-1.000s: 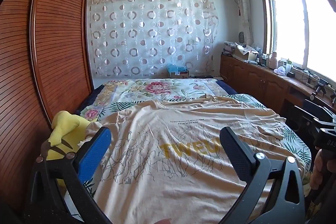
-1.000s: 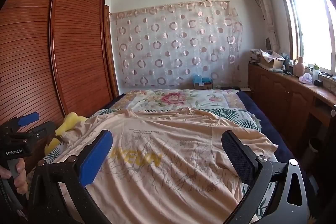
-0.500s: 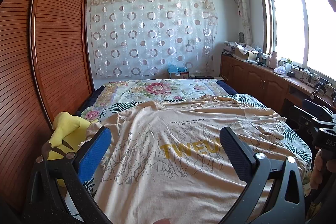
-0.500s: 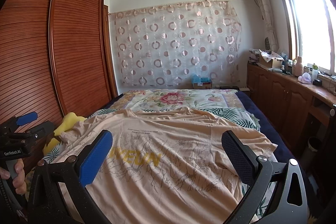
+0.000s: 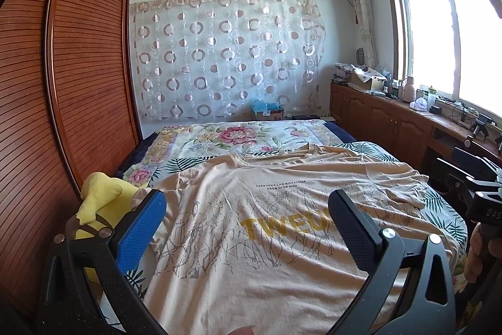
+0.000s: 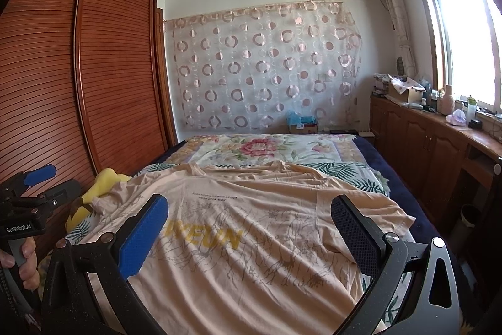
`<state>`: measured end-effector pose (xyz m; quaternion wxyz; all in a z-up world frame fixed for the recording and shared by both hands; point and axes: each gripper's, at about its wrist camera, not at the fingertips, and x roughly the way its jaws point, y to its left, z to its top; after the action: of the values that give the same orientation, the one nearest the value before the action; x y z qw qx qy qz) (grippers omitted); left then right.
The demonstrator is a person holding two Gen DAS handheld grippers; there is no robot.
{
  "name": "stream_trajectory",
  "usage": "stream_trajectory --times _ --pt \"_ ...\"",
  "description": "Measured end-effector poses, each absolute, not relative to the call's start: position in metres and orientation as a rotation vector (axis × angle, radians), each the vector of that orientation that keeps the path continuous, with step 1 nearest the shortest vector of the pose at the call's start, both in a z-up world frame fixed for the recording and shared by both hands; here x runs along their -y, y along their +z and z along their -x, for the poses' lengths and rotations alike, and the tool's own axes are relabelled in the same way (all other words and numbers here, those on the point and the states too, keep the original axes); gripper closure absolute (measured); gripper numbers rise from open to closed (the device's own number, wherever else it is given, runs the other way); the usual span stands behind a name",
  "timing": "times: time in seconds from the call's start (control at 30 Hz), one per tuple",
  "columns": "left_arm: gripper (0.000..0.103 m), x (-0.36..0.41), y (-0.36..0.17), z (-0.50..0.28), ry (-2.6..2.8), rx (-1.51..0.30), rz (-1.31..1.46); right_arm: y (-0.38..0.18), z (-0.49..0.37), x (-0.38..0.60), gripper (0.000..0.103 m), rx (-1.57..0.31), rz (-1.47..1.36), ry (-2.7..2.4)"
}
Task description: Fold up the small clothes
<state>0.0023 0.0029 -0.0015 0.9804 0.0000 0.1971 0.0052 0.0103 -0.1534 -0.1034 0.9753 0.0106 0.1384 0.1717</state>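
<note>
A peach T-shirt (image 5: 266, 228) with yellow lettering and grey line drawings lies spread flat, front up, on the bed, its collar toward the far end. It also shows in the right wrist view (image 6: 251, 234). My left gripper (image 5: 248, 218) is open and empty, held above the shirt's near hem. My right gripper (image 6: 251, 225) is open and empty, also above the near part of the shirt. The left gripper's body shows at the left edge of the right wrist view (image 6: 28, 203), and the right gripper's body shows at the right edge of the left wrist view (image 5: 477, 193).
The bed has a floral cover (image 5: 238, 140). A yellow plush toy (image 5: 100, 203) lies at the bed's left edge by the slatted wooden wardrobe (image 5: 62, 99). Wooden cabinets (image 6: 423, 140) with clutter run along the right under the window. A curtain (image 5: 226, 58) hangs on the far wall.
Both grippers have shifted only very slightly; the view has barely changed. The shirt has not moved.
</note>
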Motion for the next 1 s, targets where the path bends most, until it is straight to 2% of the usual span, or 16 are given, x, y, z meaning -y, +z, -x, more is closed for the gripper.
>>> stream_trajectory --times 1.0 --pt "0.000 -0.0029 0.0023 -0.0012 0.012 -0.388 -0.009 -0.1042 -0.0118 0.1526 0.000 -0.277 -0.023 0.348"
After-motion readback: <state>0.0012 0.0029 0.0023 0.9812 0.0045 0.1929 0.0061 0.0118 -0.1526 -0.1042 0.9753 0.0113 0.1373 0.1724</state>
